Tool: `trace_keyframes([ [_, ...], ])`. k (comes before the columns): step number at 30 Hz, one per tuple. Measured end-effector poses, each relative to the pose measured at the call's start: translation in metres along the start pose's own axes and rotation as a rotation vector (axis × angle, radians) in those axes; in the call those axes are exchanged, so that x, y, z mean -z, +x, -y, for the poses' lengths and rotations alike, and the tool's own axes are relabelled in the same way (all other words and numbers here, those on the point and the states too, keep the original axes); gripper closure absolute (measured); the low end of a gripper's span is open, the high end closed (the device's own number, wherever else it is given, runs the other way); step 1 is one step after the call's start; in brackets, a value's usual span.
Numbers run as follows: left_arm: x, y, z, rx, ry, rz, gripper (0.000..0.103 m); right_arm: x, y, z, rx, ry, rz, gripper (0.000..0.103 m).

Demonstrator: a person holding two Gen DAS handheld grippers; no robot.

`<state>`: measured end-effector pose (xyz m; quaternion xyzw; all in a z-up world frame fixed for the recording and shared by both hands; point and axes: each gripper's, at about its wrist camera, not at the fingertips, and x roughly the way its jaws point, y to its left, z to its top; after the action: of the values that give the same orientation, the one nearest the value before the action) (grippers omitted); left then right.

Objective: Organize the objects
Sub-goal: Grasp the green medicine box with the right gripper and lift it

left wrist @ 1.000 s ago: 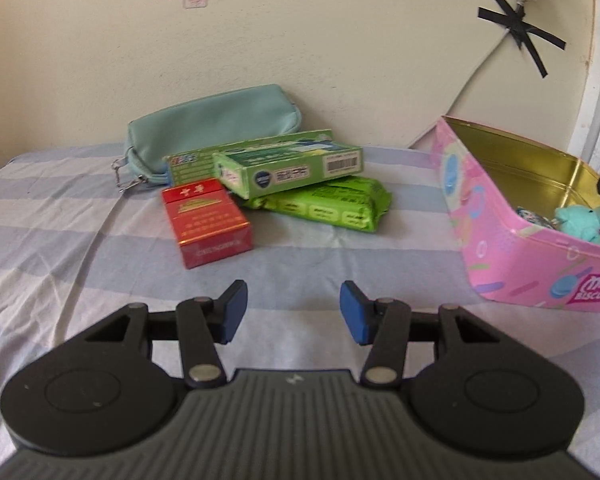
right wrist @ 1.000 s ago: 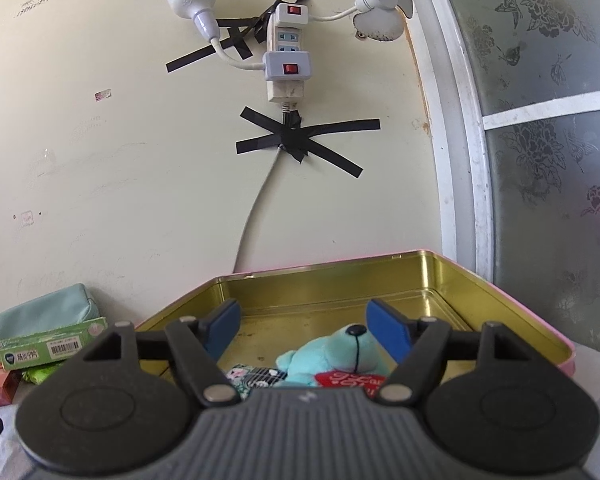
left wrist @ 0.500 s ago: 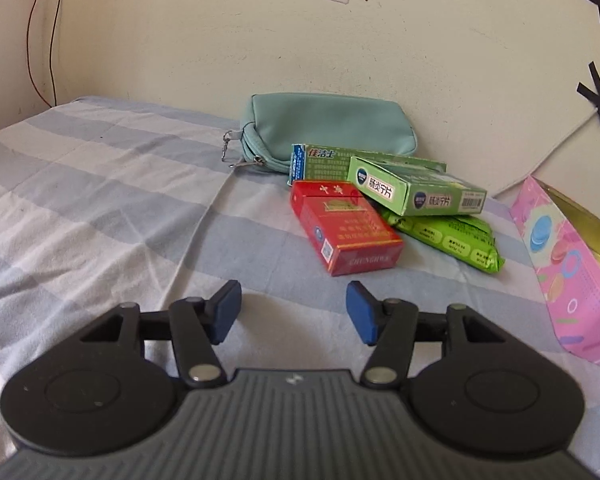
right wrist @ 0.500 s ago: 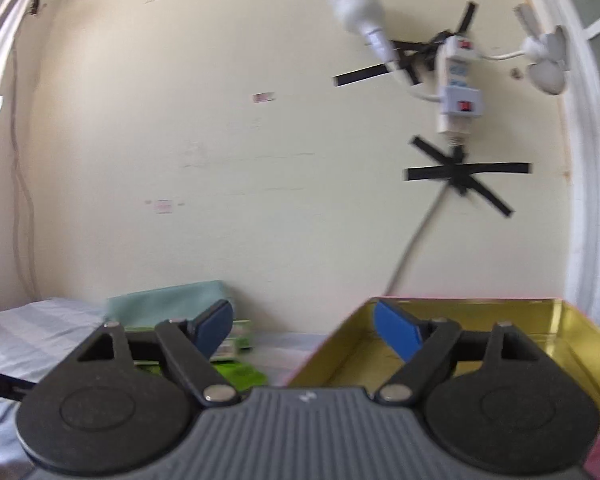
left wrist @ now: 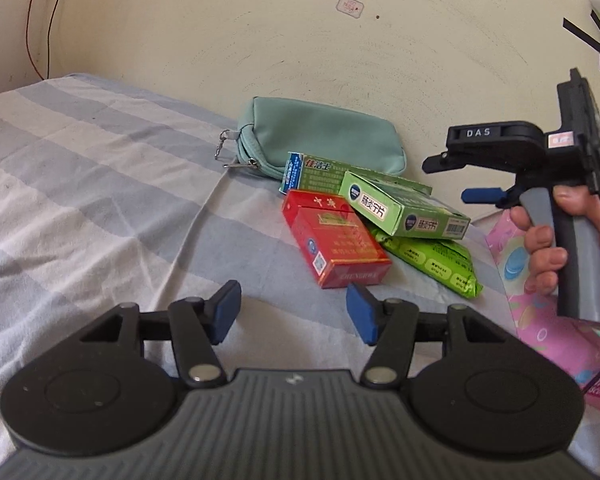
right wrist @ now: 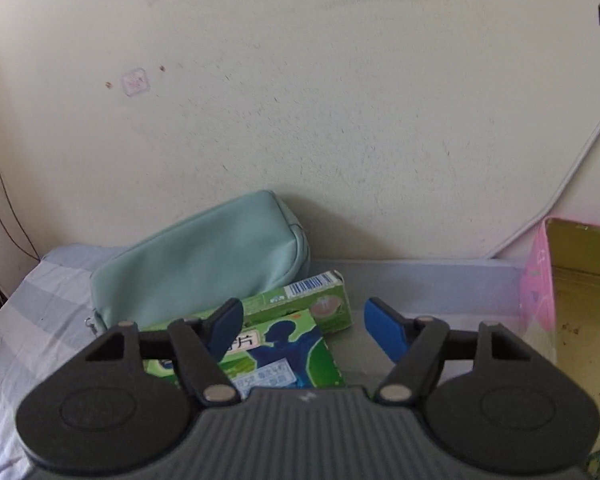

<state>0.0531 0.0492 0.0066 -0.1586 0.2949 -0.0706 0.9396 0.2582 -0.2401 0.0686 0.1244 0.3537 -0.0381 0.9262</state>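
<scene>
A: Blue pads on the left gripper (left wrist: 291,312) stand partly apart with nothing between them, only the striped grey-and-white sheet (left wrist: 100,184) below.

B: What lies ahead of it?

A: Just beyond the fingertips, slightly to the right, a red cigarette pack (left wrist: 334,240) lies flat. Past that, a green box (left wrist: 404,210) rests tilted on top of a longer green carton (left wrist: 316,172) and a bright green wipes packet (left wrist: 436,264). Farthest away, against the cream wall (left wrist: 300,40), is a teal zip pouch (left wrist: 320,136).

B: And the right gripper?

A: From the left wrist view it sits off to the right, held in a person's hand (left wrist: 556,248), above the edge of the pink biscuit tin (left wrist: 540,320). In its own view the right gripper (right wrist: 303,330) has its jaws closing, but the pads grip nothing; bare sheet shows between them.

B: Where are the boxes from there?

A: The green box (right wrist: 284,356) lies under and just behind its left finger (right wrist: 224,328), the longer carton (right wrist: 312,300) just beyond that, touching the pouch (right wrist: 204,256). The tin (right wrist: 540,280), gold inside, is off to the right of the fingers.
</scene>
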Motion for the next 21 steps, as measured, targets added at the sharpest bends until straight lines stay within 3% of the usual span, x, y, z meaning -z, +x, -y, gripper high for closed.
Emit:
trace_keyframes([
  [3, -0.003, 0.0, -0.007, -0.011, -0.039, 0.01, 0.042, -0.002, 0.023, 0.004, -0.034, 0.021, -0.103, 0.037],
  [5, -0.005, -0.002, -0.011, -0.029, -0.06, 0.03, 0.042, 0.007, 0.024, 0.003, -0.066, 0.02, -0.132, 0.045],
  [8, -0.008, -0.008, -0.018, -0.037, -0.106, 0.069, 0.042, 0.022, 0.005, -0.005, -0.115, -0.048, -0.1, 0.052],
  [15, -0.009, -0.009, -0.026, 0.028, -0.16, 0.059, 0.04, 0.081, -0.053, -0.024, -0.268, -0.151, -0.075, 0.052],
  [19, -0.014, -0.009, -0.026, 0.034, -0.17, 0.071, 0.039, 0.11, -0.078, -0.024, -0.279, -0.176, -0.022, 0.05],
  [21, -0.02, -0.012, -0.026, 0.034, -0.168, 0.101, 0.039, 0.121, -0.086, -0.019, -0.271, -0.165, 0.01, 0.044],
])
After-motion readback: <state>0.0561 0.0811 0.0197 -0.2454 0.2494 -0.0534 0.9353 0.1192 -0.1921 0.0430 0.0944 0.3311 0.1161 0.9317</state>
